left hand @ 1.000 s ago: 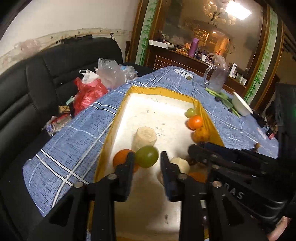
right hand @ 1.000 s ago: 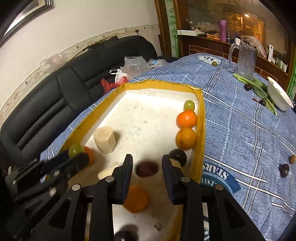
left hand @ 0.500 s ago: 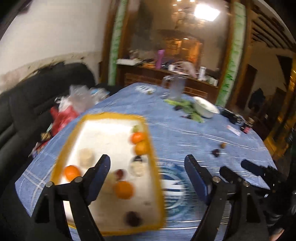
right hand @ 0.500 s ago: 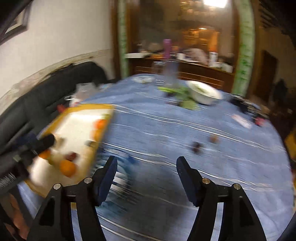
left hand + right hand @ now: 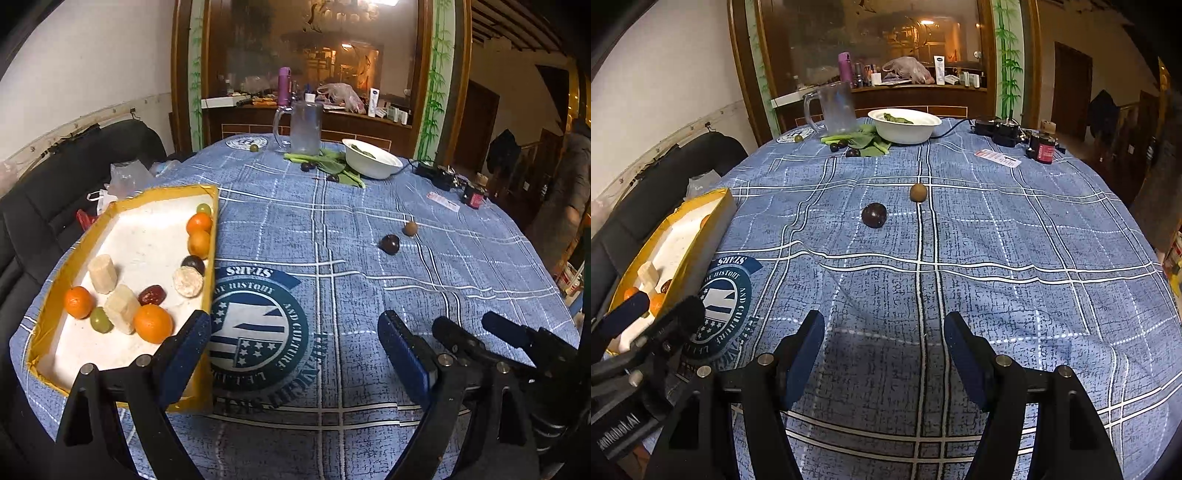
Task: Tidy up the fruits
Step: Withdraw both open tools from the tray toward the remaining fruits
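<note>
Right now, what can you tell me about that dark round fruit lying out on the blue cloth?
The dark fruit is small, round and glossy, deep purple-brown like a plum. It rests alone on the blue checked tablecloth, apart from a smaller tan fruit just beyond it, well outside the yellow-rimmed tray. Nothing touches it.

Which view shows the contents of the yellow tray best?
The left wrist view: the yellow tray lies open to the camera, every fruit countable. The right wrist view catches only its outer wall at the left edge, with a few items showing.
</note>
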Action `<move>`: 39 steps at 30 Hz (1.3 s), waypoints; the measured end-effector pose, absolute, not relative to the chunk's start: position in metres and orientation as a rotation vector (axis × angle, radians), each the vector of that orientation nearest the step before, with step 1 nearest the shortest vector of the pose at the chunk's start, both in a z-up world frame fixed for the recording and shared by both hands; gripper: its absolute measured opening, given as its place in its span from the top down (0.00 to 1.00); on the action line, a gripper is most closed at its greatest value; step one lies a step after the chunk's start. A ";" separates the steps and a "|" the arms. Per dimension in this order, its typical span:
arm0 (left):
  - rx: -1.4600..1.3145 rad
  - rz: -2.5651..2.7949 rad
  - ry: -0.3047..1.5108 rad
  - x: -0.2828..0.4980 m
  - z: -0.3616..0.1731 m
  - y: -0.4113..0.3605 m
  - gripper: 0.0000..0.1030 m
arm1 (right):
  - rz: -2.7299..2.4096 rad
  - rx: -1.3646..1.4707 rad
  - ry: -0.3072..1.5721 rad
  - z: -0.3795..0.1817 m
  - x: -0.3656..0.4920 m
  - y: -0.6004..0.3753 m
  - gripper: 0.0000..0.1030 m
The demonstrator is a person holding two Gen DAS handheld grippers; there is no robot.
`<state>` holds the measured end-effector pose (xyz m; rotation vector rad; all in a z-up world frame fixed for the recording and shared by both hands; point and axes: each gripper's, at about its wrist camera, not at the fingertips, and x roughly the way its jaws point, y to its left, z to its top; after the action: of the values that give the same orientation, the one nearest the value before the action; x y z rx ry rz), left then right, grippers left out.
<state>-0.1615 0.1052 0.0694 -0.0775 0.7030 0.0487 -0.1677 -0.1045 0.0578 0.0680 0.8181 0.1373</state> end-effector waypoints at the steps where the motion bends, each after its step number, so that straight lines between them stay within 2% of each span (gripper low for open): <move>1: -0.077 0.054 0.702 -0.163 0.070 0.107 0.11 | 0.138 0.064 0.814 0.058 -0.169 -0.104 0.31; 8: -0.093 0.071 0.709 -0.166 0.069 0.116 0.11 | 0.145 0.053 0.824 0.054 -0.173 -0.101 0.31; 14: -0.214 0.205 0.637 -0.175 0.080 0.165 0.11 | 0.150 -0.047 0.802 0.072 -0.166 -0.080 0.31; 19: -0.281 0.269 0.681 -0.168 0.073 0.192 0.11 | 0.199 -0.118 0.801 0.067 -0.170 -0.048 0.28; 25: -0.173 0.223 0.619 -0.173 0.088 0.155 0.11 | 0.183 -0.051 0.812 0.067 -0.165 -0.065 0.28; 33: 0.006 0.146 0.699 -0.167 0.071 0.096 0.11 | 0.083 0.056 0.815 0.059 -0.165 -0.117 0.28; 39: 0.032 0.125 0.730 -0.164 0.063 0.086 0.11 | 0.083 0.083 0.828 0.053 -0.165 -0.128 0.28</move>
<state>-0.1644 0.0864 0.0626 0.0321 0.7299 0.1250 -0.1652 -0.1278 0.0534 0.0834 0.8279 0.0827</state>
